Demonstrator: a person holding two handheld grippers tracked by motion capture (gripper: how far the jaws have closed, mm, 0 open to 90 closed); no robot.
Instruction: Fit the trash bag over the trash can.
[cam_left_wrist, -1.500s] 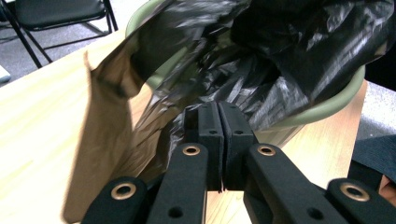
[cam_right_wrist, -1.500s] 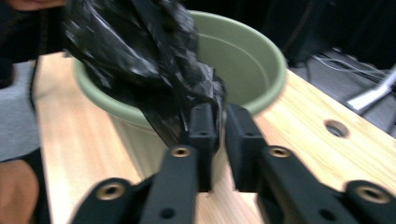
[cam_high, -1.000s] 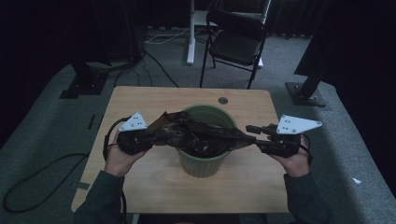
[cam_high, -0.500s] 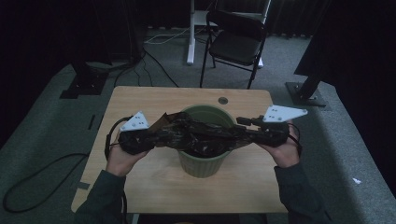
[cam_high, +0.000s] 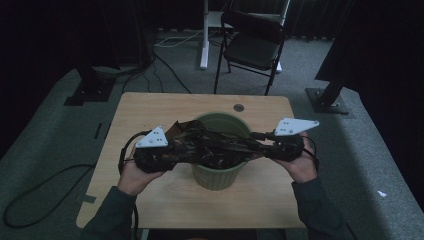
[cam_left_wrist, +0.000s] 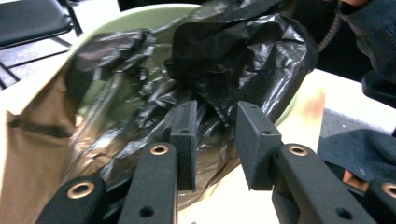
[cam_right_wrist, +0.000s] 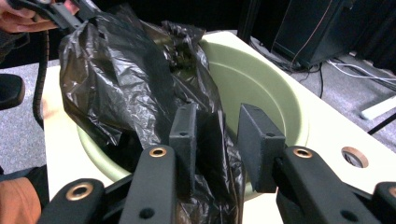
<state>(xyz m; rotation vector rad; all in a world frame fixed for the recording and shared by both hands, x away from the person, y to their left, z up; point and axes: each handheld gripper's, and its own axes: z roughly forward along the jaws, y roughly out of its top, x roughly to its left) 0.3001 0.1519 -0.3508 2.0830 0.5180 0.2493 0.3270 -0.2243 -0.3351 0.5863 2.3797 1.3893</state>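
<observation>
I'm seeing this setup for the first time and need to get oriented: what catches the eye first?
A crumpled black bin bag stretched across the mouth of a green bin at the middle of the wooden table. The left gripper and right gripper flank it from either side, fingers apart.

From high on our side of the table (cam_high: 165, 105) we look forward and down, far enough back to take in the floor and a folding chair (cam_high: 252, 42) beyond. Each gripper camera sits close behind its own jaws, aimed inward at the green bin (cam_left_wrist: 140, 16) from opposite sides. All three views share that bin and its crumpled black bag (cam_right_wrist: 121, 79).
</observation>
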